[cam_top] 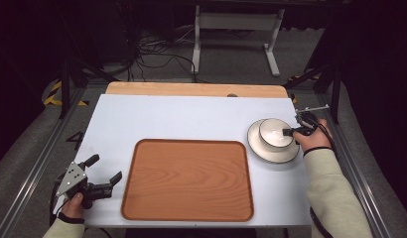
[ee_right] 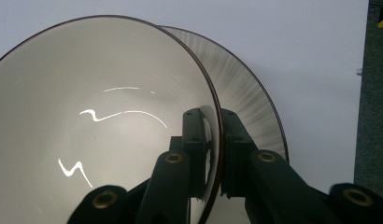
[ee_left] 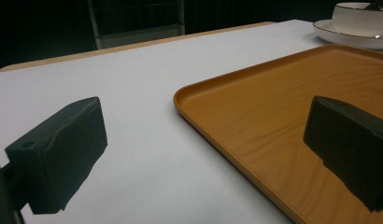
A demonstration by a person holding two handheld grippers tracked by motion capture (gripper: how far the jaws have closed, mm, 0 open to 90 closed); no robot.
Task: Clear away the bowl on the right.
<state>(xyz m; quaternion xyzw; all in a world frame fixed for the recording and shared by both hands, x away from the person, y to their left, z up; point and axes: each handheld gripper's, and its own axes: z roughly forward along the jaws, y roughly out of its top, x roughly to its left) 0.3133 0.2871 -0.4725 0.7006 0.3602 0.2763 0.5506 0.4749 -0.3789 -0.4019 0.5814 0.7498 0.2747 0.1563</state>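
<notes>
Bowl [cam_top: 275, 132] sits upright, mouth up, on a plate [cam_top: 271, 153] at the desk's [cam_top: 191, 119] right, beside the tray [cam_top: 187, 179]. Right gripper [ee_right: 216, 154] clamps the bowl's near rim, one jaw inside, one outside. Likely glazed ceramic: stiff, slick, breakable; the rim hold suits. Round, no long axis. Left gripper [cam_top: 104, 174] jaws spread, empty.

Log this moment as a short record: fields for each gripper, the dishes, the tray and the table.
right gripper: shut on the rim of the white ceramic bowl, one jaw inside, one outside
left gripper: open, holding nothing, left of the tray
bowl: sits on a white round plate
tray: brown wooden rectangular tray, nothing on it
table: pale blue tabletop, wooden strip along its far edge
</notes>
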